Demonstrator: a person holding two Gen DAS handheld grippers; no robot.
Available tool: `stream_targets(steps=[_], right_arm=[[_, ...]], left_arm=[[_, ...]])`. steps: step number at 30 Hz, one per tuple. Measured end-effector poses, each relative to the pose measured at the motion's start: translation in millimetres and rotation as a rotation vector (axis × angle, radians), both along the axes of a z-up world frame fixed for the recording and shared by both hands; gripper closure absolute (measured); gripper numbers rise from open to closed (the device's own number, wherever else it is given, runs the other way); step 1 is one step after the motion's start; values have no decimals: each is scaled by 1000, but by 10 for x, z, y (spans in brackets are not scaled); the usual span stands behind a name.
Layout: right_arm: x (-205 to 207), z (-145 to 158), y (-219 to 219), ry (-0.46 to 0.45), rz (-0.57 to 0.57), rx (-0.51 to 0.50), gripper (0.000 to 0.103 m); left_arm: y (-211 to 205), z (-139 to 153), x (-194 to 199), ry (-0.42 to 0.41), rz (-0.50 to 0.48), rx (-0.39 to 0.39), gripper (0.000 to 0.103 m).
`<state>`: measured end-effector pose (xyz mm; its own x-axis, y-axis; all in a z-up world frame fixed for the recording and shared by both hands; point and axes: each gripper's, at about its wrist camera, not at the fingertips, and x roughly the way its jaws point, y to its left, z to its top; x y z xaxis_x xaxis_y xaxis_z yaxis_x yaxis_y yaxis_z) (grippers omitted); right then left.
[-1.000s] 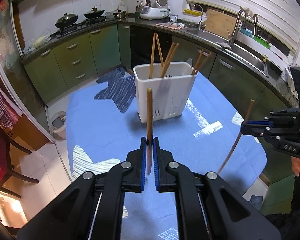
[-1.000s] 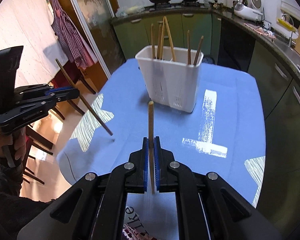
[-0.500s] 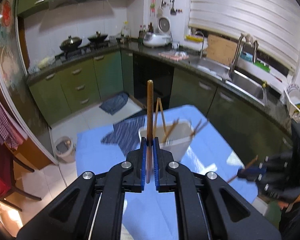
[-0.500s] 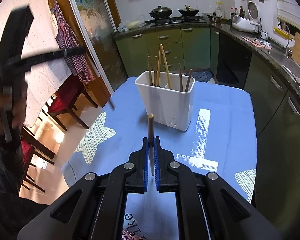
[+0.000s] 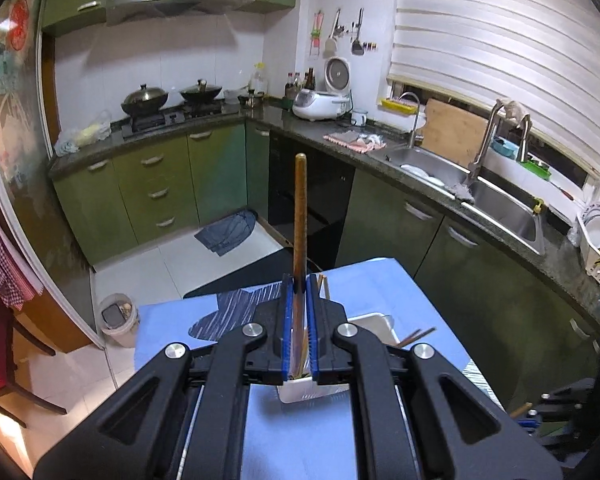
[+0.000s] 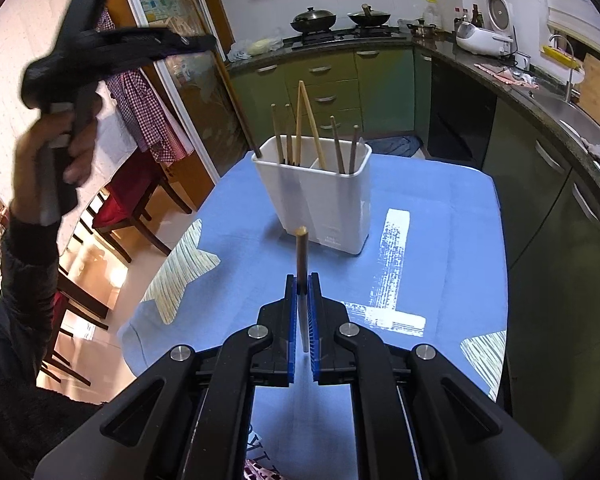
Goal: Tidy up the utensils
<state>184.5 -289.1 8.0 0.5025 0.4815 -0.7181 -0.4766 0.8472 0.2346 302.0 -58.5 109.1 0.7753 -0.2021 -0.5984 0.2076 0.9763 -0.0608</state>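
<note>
The left tool (image 5: 299,285) is clenched on a dark chopstick (image 5: 300,216), held high with its lower tip at the near-left rim of the white utensil holder (image 6: 320,200). The right tool (image 6: 302,286) grips a pale chopstick (image 6: 301,256) upright, well short of the holder, over bare blue worktop (image 6: 452,248).

White holder (image 6: 320,196) on blue-clothed table (image 6: 452,240)

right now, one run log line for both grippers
left gripper: shut on chopstick, tip at holder rim | right gripper: shut on second chopstick, waiting
</note>
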Motion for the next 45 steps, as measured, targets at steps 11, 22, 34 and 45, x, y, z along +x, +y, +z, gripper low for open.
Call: stream_targets(steps=[11, 22, 34, 45], right_arm=[[-3, 137, 2, -26, -13, -1, 97], [155, 964, 102, -161, -22, 80, 97], [986, 1472, 373, -243, -169, 67, 97], [1508, 609, 787, -131, -165, -59, 95]], left_arm=[[7, -413, 119, 54, -19, 20, 84], [230, -144, -582, -22, -64, -36, 45], [471, -121, -1202, -75, -71, -46, 38], [513, -367, -1316, -50, -61, -61, 25]])
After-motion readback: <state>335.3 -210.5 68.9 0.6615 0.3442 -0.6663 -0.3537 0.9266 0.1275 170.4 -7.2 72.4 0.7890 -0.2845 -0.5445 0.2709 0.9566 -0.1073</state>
